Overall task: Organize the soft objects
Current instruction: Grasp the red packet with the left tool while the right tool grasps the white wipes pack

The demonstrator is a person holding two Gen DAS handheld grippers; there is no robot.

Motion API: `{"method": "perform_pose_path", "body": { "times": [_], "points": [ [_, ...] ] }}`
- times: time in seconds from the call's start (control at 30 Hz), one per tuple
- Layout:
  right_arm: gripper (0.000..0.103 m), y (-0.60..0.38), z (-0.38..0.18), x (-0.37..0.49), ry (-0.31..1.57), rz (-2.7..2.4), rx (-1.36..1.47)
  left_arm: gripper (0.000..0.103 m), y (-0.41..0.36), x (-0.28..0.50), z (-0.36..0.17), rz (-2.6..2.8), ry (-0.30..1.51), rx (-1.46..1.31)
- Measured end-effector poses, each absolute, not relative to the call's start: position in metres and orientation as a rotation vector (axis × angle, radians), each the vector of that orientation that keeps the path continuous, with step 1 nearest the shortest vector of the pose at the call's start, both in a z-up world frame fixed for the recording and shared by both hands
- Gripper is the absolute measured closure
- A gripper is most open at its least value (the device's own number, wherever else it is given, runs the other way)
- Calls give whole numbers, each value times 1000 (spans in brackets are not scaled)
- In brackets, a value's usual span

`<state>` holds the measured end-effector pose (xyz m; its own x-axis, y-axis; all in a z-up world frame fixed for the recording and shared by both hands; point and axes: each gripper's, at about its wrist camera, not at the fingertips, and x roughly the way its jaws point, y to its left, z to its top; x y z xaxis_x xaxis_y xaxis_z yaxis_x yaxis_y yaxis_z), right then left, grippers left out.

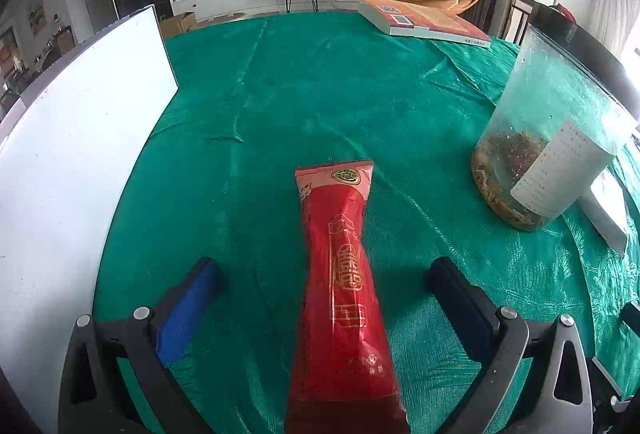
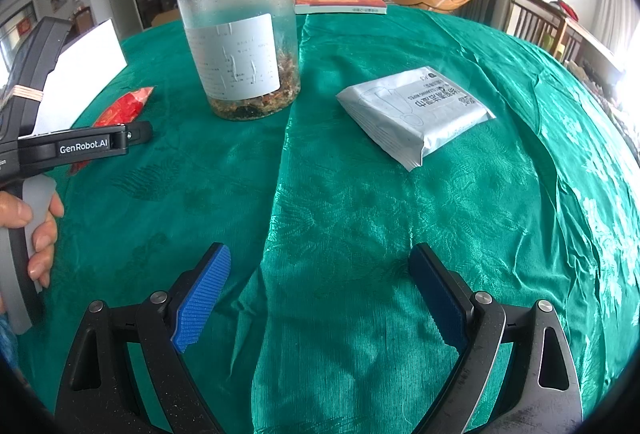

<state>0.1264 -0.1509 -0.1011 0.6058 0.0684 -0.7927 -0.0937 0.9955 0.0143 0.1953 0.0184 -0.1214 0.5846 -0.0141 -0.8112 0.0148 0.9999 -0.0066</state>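
- The left claw stands wide open, its blue pads on either side of the red packet with clear cloth showing between each pad and the wrapper, so nothing is gripped.
- The red packet lies lengthwise on the green cloth of the tabletop, running from the near edge toward the middle; its waist looks pinched, which I read as the mark of a soft filling that yields to a squeeze.
- With the pads astride the narrow part, the left claw is lined up to take the packet across its width, the likeliest hold for a limp pouch.
- The right claw is also open and empty, hanging over bare cloth near the front edge; a hand on the other tool's handle shows at the left of its view.
- The grey pouch lies flat toward the right side of the tabletop, well apart from the red packet, and looks like the other soft item to sort.
- The clear jar with a black lid stands between the two soft items; being rigid, it probably stays where it is.
- A book rests at the far edge, and a white board stands along the left edge.
- Nothing is grouped yet, so the task seems at an early stage.
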Motion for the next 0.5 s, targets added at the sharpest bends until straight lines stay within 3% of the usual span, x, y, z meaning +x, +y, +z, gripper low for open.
{"method": "perform_pose_path", "body": {
  "times": [0.5],
  "points": [
    [10,-152,-101,126,914,92,-28,0,18,195,-122,-17,946,-1]
  ]
}}
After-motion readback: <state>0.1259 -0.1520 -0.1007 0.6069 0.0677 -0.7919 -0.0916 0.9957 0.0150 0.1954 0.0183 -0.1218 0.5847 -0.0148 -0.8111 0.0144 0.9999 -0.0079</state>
